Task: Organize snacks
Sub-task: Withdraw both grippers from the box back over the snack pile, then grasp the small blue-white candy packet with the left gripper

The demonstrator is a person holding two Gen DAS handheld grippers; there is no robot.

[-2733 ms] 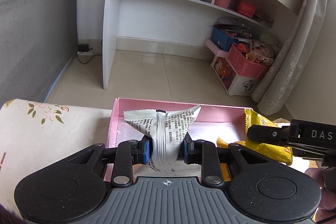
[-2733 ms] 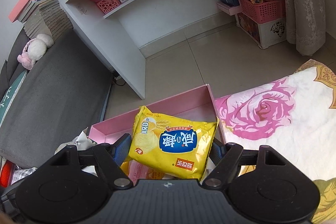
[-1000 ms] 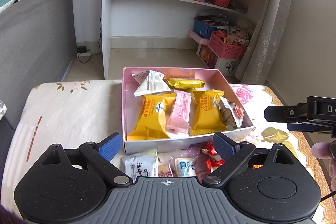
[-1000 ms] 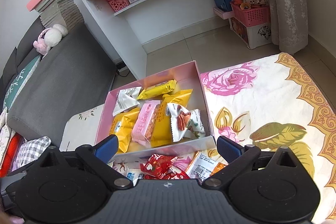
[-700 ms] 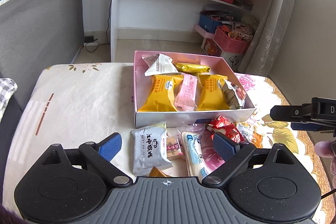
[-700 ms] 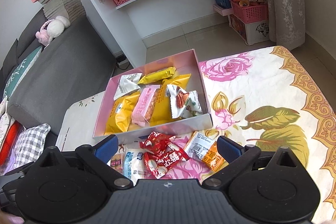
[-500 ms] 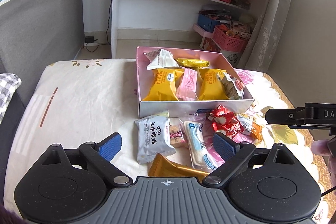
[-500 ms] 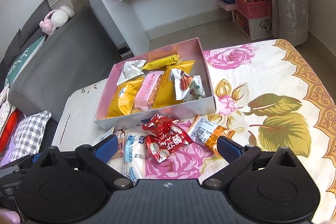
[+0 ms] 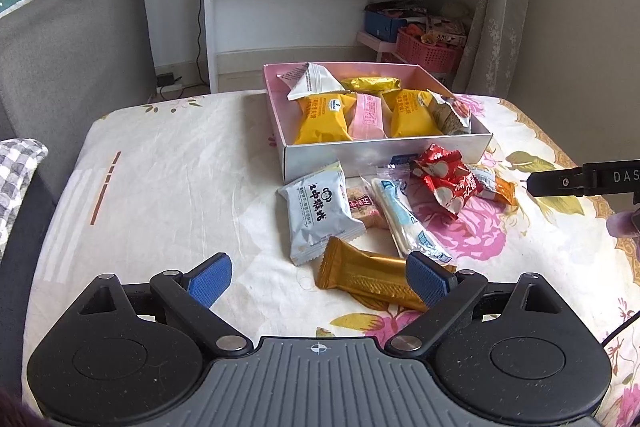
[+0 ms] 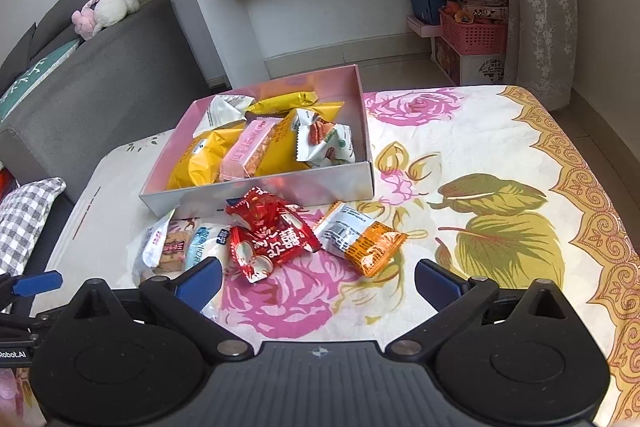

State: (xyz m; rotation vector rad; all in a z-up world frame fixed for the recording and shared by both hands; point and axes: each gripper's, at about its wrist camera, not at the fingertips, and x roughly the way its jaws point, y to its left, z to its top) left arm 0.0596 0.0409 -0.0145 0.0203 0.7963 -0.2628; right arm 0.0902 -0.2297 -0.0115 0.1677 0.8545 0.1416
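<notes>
Your left gripper (image 9: pixel 318 279) and right gripper (image 10: pixel 318 279) both stood wide apart, holding nothing. The loose packets lay at 6 o'clock of the pink box (image 9: pixel 384 155), touching its wall. The gold bar (image 9: pixel 370 277) looked light, crinkly and probably slippery; you would best have pinched it across its middle, not the sealed ends.

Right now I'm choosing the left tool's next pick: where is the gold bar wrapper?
In the left wrist view the gold bar wrapper lies on the tablecloth nearest the open left tool, just below the grey-white packet.
</notes>
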